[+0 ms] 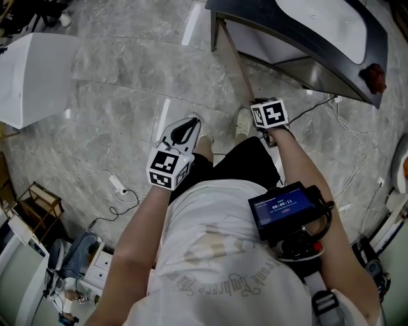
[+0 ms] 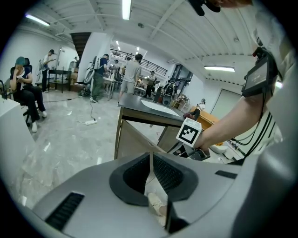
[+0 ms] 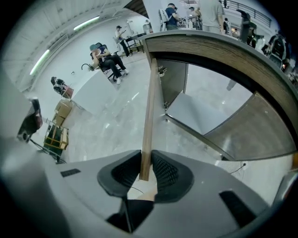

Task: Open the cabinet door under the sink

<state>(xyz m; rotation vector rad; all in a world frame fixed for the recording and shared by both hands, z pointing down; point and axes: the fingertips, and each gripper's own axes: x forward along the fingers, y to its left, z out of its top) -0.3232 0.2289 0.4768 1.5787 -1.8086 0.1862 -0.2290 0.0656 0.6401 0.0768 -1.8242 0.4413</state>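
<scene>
The cabinet door [image 3: 148,111] stands swung wide open below the sink [image 1: 319,19], its top edge running lengthwise from the cabinet's corner out toward the person. The right gripper [image 3: 145,168] clamps that edge's outer end from above. The left gripper [image 2: 151,163] hangs apart over the floor [image 1: 127,70], jaws closed, empty

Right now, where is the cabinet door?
The cabinet door stands swung open below the sink counter, right of centre at the top of the head view, its free edge clamped in the right claw.
</scene>
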